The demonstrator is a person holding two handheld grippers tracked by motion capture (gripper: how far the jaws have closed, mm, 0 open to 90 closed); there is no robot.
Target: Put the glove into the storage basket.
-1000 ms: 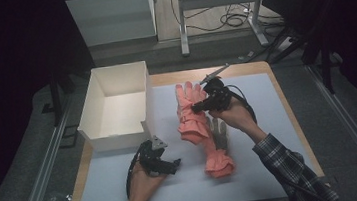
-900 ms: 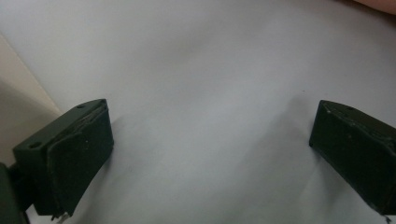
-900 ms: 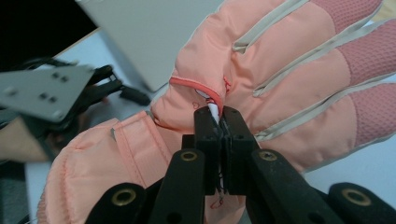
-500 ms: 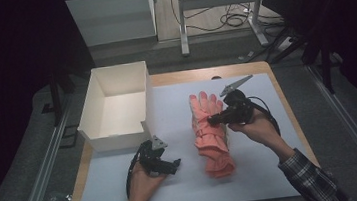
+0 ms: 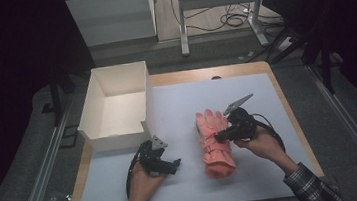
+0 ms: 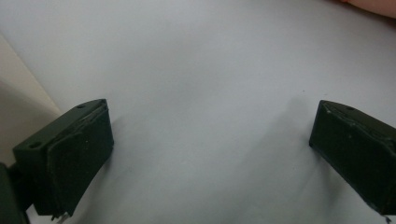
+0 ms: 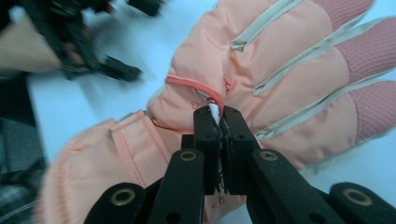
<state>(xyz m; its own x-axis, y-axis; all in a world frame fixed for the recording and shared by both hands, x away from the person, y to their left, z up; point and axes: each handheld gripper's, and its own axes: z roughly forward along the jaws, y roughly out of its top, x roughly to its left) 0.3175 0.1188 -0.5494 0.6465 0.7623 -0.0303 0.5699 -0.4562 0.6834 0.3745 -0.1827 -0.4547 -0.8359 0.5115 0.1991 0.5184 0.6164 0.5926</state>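
Observation:
A salmon-pink padded glove (image 5: 214,142) lies on the white mat, fingers pointing away from the person, cuff toward them. My right gripper (image 5: 218,137) is shut on a small white tab at the glove's (image 7: 261,74) middle seam; in the right gripper view my right gripper (image 7: 216,117) has its jaws pressed together around that tab. My left gripper (image 5: 174,164) rests low over bare mat to the left of the glove. In the left gripper view my left gripper (image 6: 210,154) stands open with nothing between its wide-apart jaws.
An open white box (image 5: 95,104) stands at the mat's left back corner, close to my left gripper. The white mat (image 5: 181,100) covers a wooden table (image 5: 287,104). Beyond the far edge are a table frame and cables on the floor.
My right gripper has dragged the glove toward the person and a little to the right, then back left. The left gripper has stayed in place.

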